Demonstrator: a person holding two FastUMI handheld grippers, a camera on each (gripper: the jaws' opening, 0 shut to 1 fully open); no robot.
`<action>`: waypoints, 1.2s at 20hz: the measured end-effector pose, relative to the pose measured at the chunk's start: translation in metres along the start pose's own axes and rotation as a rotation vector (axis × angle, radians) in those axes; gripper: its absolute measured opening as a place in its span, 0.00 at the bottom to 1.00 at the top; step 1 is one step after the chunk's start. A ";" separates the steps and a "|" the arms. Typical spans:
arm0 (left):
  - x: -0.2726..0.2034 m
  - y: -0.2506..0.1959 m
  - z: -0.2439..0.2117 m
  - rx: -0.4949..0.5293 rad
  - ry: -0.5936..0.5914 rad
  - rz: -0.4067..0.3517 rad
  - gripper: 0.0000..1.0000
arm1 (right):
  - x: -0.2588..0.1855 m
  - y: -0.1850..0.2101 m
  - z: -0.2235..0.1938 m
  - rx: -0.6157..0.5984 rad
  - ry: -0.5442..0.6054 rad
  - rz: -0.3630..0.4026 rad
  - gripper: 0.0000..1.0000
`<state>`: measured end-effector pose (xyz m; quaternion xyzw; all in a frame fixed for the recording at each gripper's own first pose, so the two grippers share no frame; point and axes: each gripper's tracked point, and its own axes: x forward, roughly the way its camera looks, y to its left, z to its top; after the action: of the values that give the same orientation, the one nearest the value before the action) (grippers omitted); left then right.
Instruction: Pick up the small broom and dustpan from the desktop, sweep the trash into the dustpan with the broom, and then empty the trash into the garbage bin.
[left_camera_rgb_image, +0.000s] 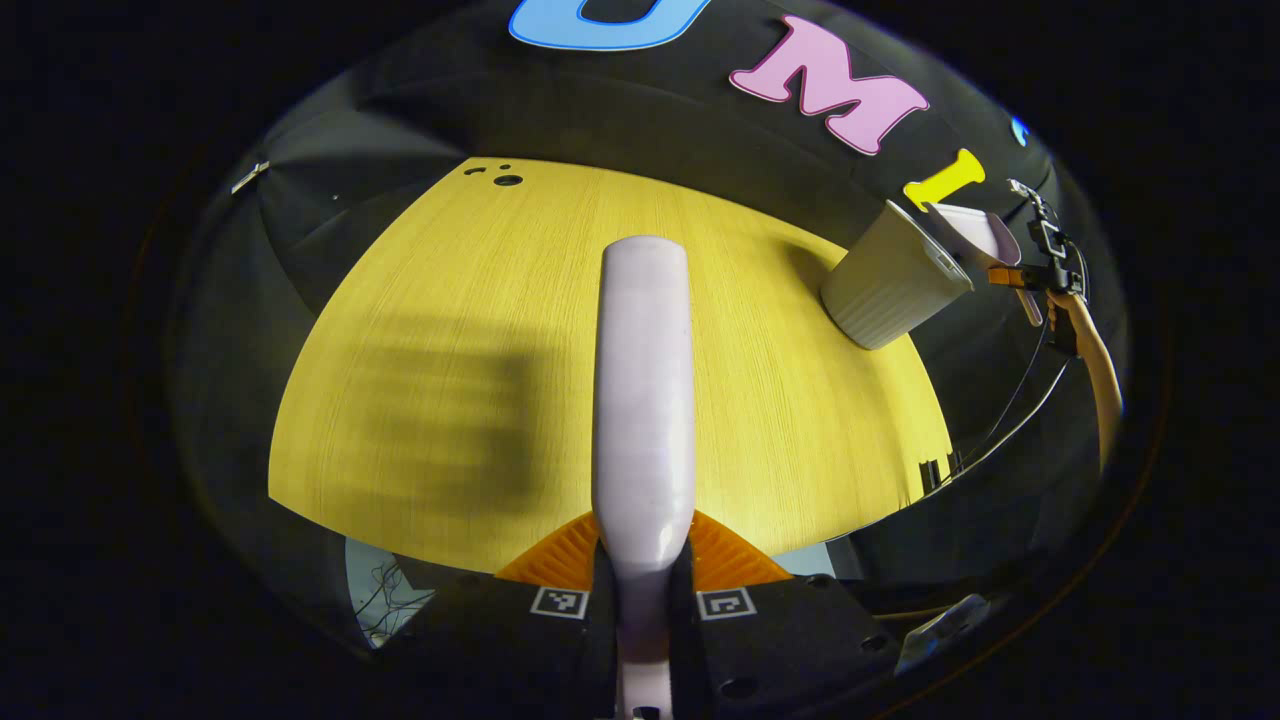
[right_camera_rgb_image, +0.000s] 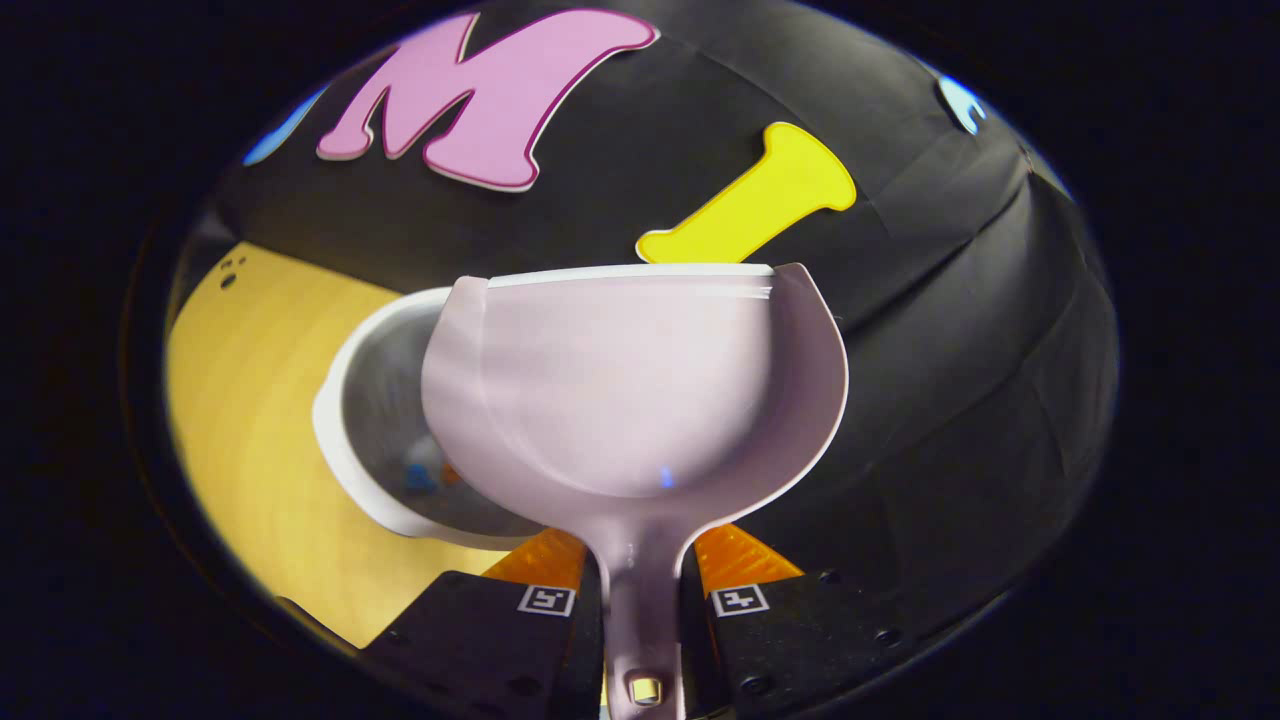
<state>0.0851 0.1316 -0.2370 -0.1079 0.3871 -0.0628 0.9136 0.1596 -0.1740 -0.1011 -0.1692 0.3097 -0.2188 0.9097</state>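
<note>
In the left gripper view, my left gripper (left_camera_rgb_image: 643, 560) is shut on the pale lilac broom (left_camera_rgb_image: 643, 400), which points forward above the yellow table (left_camera_rgb_image: 450, 300). At the table's far right stands the white ribbed garbage bin (left_camera_rgb_image: 890, 285), with the dustpan (left_camera_rgb_image: 975, 232) tilted over its mouth, held by the other gripper (left_camera_rgb_image: 1040, 270). In the right gripper view, my right gripper (right_camera_rgb_image: 640, 575) is shut on the handle of the pale dustpan (right_camera_rgb_image: 630, 400). Its scoop looks bare and hangs over the bin (right_camera_rgb_image: 340, 450). Small blue and orange scraps (right_camera_rgb_image: 420, 478) lie inside the bin.
A forearm (left_camera_rgb_image: 1095, 370) and cables hang beside the bin at the table's right edge. Small dark holes (left_camera_rgb_image: 507, 180) mark the table's far left corner. The broom's shadow falls on the left half of the tabletop (right_camera_rgb_image: 240, 400).
</note>
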 end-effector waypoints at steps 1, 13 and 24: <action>0.000 -0.001 0.002 0.000 -0.006 -0.001 0.25 | -0.003 0.003 0.007 0.040 -0.017 0.030 0.34; 0.010 0.010 0.010 -0.005 -0.035 0.005 0.25 | -0.133 0.199 0.028 0.109 -0.134 0.494 0.35; 0.059 0.038 0.034 -0.008 -0.002 0.099 0.25 | -0.115 0.339 -0.129 -0.039 0.154 0.679 0.35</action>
<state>0.1514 0.1617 -0.2640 -0.0926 0.3912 -0.0160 0.9155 0.0947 0.1489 -0.2926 -0.0566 0.4202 0.0901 0.9012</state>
